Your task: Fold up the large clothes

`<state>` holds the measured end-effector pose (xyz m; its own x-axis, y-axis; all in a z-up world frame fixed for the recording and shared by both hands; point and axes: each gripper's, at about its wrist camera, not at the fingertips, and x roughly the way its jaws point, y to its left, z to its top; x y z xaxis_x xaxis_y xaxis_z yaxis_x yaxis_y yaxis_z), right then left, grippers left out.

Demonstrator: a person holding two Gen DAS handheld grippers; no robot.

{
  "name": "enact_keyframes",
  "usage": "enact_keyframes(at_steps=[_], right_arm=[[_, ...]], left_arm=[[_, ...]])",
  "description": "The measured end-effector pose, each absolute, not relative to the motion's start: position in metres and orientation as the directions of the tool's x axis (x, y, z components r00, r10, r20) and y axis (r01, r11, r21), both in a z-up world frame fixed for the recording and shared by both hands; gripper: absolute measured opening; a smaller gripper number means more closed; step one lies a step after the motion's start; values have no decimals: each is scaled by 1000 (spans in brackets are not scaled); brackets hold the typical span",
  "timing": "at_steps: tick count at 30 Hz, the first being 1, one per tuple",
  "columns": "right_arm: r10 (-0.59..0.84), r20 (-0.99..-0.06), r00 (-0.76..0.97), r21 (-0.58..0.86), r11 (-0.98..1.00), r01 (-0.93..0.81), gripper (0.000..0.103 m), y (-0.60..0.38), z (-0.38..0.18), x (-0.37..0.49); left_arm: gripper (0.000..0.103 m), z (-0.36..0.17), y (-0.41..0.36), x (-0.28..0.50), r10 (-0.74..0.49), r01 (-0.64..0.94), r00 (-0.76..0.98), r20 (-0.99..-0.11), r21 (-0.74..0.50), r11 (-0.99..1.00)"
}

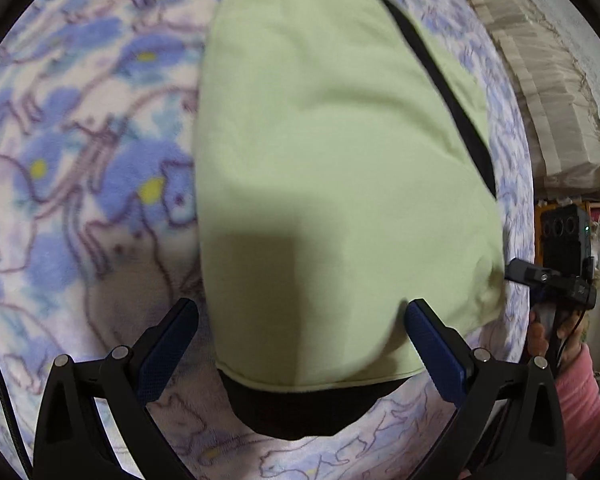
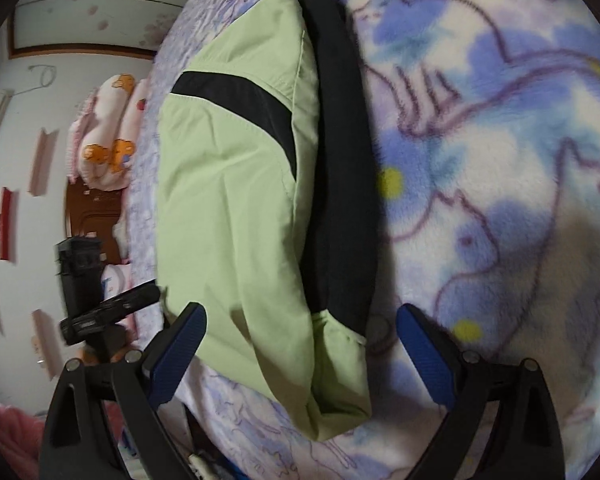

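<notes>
A light green garment with black panels (image 1: 332, 168) lies folded into a narrow bundle on a blue floral fleece blanket (image 1: 80, 152). My left gripper (image 1: 302, 314) hovers open over its near end, fingers on either side, nothing held. A black layer (image 1: 300, 416) sticks out under the green edge there. In the right wrist view the same garment (image 2: 236, 208) stretches away, with a black strip (image 2: 340, 168) along its right side. My right gripper (image 2: 300, 320) is open above its near end. Each gripper shows in the other's view: the right one (image 1: 560, 276), the left one (image 2: 96, 300).
The blanket (image 2: 500, 160) covers a bed. Pink cartoon-print pillows (image 2: 108, 136) lie at the far end, by a brown wooden headboard (image 2: 92, 216). A hand in a pink sleeve (image 1: 580, 392) holds the right gripper. A rough pale wall (image 1: 548, 80) runs along the bed's right.
</notes>
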<state>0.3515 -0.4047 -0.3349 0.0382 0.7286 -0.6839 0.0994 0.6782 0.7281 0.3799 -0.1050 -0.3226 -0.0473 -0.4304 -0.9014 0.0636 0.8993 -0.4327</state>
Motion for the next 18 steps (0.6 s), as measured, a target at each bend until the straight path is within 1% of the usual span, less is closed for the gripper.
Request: enact_keyframes(at_steps=[2,6,10,18], right_arm=[[754,-656,28,754,652,85,96,-403,-335,353],[767,-641,-3,765,640,75,96,-394,-341,360],[794,-607,-26,791,607,71,96,-387,-351,367],[838,-543,-52,833,545,95,96,-387,-364,380]], left_arm=[[102,-329,-107,381,-447,68,-66,-892,-451,890],[102,-339,-113,390,-491,63,-84,-867,-496,866],[102,-345,-116,400,-507,62,-95,-856,-514,856],[102,-357,-117,421,-559,5,-84,-825,-561,828]])
